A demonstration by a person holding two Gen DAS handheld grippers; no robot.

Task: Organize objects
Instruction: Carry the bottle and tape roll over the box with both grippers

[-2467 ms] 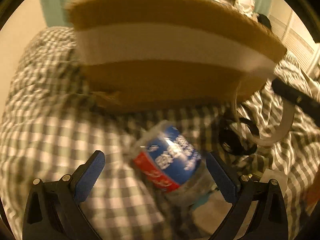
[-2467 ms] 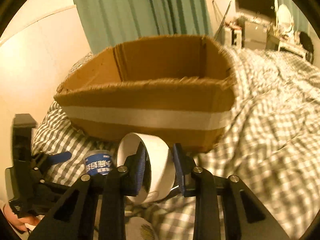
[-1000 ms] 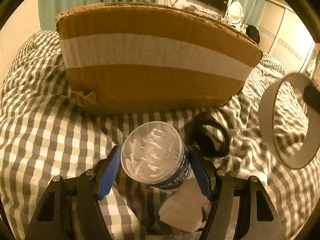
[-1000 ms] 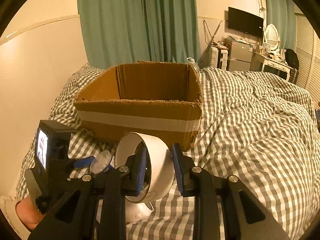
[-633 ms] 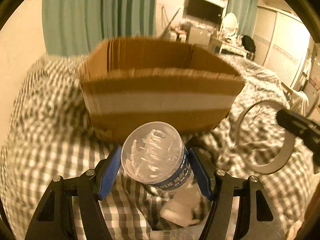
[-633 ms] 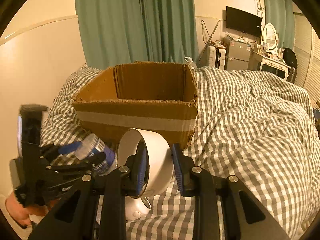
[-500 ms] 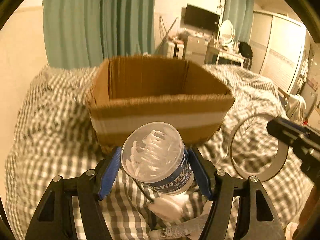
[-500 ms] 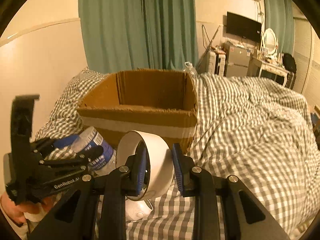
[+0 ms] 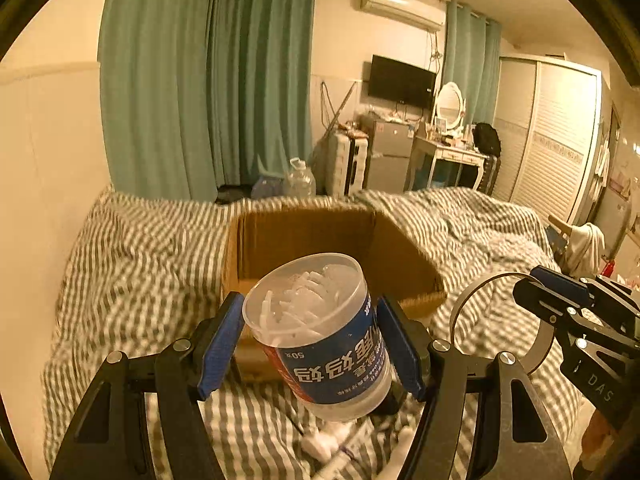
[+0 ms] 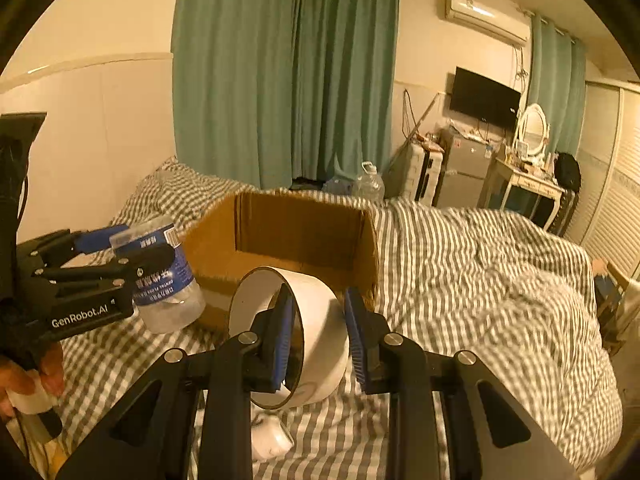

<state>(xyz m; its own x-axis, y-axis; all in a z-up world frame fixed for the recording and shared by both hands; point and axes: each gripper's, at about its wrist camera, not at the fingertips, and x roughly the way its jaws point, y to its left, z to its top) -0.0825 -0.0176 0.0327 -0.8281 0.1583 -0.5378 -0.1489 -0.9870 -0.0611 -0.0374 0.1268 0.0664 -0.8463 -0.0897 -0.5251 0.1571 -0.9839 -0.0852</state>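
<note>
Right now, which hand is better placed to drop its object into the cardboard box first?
Probably the left. The left gripper holds the clear jar directly in front of the open cardboard box, raised near its rim. The right gripper, clamping the tape roll, sits lower and toward the box's right corner.

You are working in a lived-in bedroom at home: a bed (image 10: 480, 264) with a checked duvet fills the near ground, teal curtains (image 10: 280, 72) hang at the far wall, and to the far right stand a wall-mounted TV (image 10: 485, 98), a dressing table with an oval mirror (image 10: 532, 124), and louvred wardrobe doors (image 9: 556, 136).
</note>
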